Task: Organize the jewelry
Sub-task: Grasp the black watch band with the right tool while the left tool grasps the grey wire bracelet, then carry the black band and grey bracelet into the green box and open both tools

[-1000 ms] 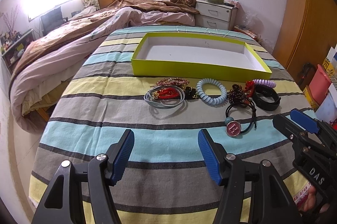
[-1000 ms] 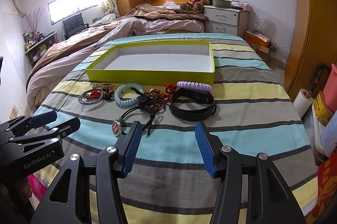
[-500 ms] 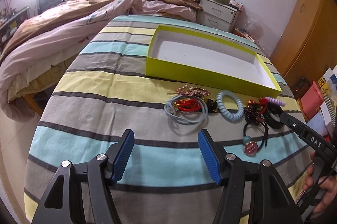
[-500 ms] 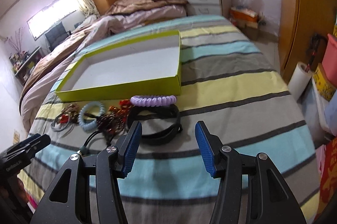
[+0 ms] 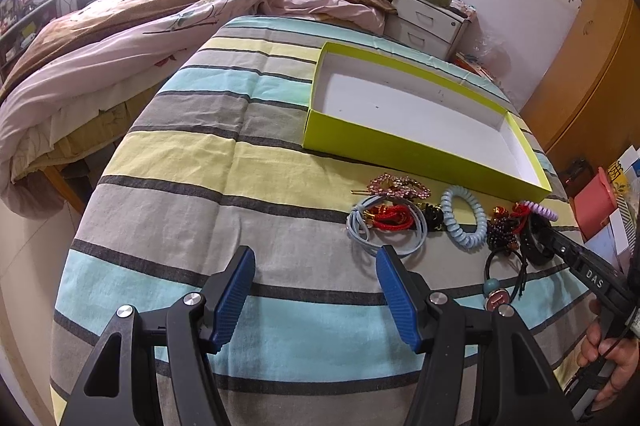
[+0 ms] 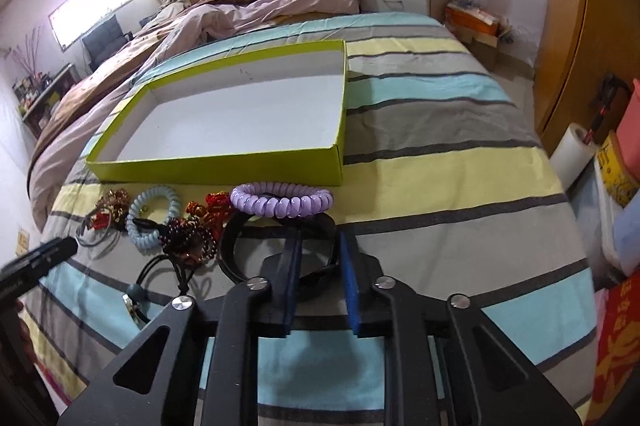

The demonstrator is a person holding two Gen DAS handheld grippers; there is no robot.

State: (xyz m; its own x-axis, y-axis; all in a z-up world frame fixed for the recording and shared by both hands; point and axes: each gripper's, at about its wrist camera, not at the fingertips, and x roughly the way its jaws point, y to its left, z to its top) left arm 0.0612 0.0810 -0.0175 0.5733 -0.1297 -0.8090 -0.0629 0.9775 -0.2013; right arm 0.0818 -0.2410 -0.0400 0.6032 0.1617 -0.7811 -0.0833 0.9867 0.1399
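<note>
A striped bedspread [image 5: 240, 162] carries a shallow lime-green box [image 6: 224, 168] with a white floor, lying flat with nothing visible inside it. Its near wall runs parallel to a row of jewelry laid just in front of it.

From the right wrist view the row reads, left to right: a tangle of grey cord and red pieces [image 6: 100, 222], a pale blue coil band [image 6: 154, 216], dark beaded and red pieces [image 6: 196, 226], then a purple coil band [image 6: 282, 204] resting against the far edge of a black band [image 6: 236, 246].

The right gripper [image 6: 318, 258] points down at the right-hand part of the black band; its blue pads are closing with that part of the band between them, and whether they already press on it cannot be told.

The left gripper [image 5: 316, 290] hangs over bare bedspread near the grey cord loop [image 5: 384, 226], its jaws wide apart with nothing between them.

To the left of the jewelry the bedspread is open all the way to its left edge, where it drops toward a second bed with rumpled covers [image 5: 120, 38]. To the right of the box, in the right wrist view, a wide stretch of bare stripes reaches the bed's right edge, beyond which a paper roll [image 6: 572, 158] and boxes stand by a wooden wardrobe [image 6: 592, 38].
</note>
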